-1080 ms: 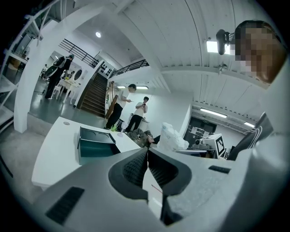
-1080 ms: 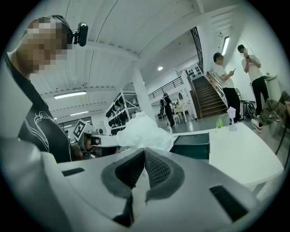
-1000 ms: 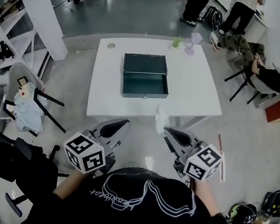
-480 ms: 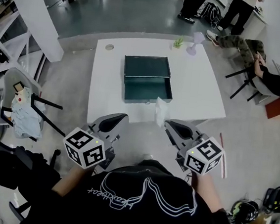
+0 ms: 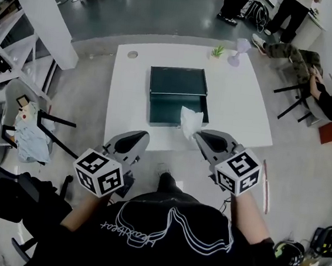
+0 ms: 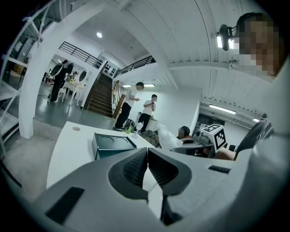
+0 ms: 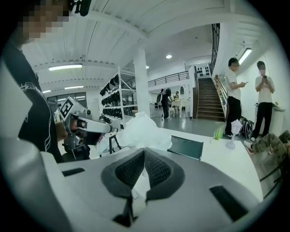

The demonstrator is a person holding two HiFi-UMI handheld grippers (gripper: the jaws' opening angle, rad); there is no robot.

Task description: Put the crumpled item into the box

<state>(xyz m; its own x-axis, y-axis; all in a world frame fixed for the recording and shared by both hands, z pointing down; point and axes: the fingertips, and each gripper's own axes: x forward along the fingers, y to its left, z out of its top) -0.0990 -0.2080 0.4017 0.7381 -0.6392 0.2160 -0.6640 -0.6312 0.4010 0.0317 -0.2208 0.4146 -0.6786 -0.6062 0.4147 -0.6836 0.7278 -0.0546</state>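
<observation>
A dark green box stands open on the white table, its lid raised at the far side. My right gripper is shut on a crumpled white item, which hangs over the box's near right corner. In the right gripper view the crumpled item bulges above the closed right gripper, with the box beyond it. My left gripper hovers at the table's near edge, left of the box. Its pads meet with nothing between them in the left gripper view, where the box lies ahead.
A small plant, a pale purple lamp and a round disc sit at the table's far edge. A chair with clothes stands left. A person sits at the right; others stand behind the table.
Both grippers have moved forward toward the table. The crumpled item has travelled with the right gripper from the table's near edge to the box's near right corner.
</observation>
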